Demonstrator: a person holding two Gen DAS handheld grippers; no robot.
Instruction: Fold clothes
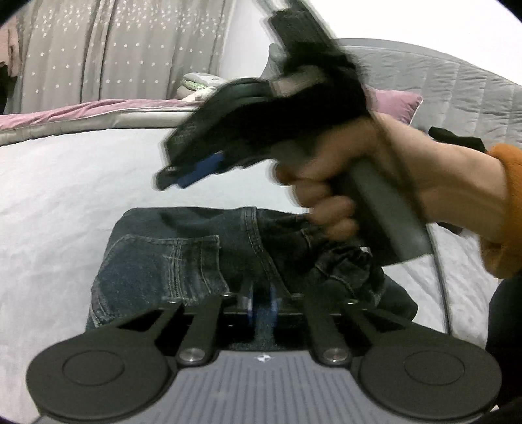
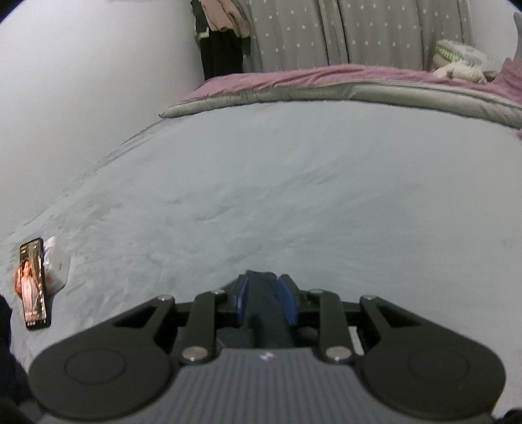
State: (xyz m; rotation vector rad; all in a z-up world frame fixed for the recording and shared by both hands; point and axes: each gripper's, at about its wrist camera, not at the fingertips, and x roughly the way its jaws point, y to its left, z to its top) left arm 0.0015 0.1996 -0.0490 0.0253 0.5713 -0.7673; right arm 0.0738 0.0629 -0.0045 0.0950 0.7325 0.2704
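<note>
Jeans lie bunched on the bed; my left tongs and right tongs each pinch denim, best drawn taut.

No legible text is showing anywhere; the phone lying on the bed sheet is displaying a picture, any lettering too small to read.

A bedroom in a home — a wide bed with a pale grey sheet fills both views. At twelve o'clock a pink and grey quilt lies bunched along its far edge, star-printed grey curtains behind it. Clothes hang at eleven o'clock — a soft toy sits at one o'clock. A lit phone rests at nine o'clock.
</note>
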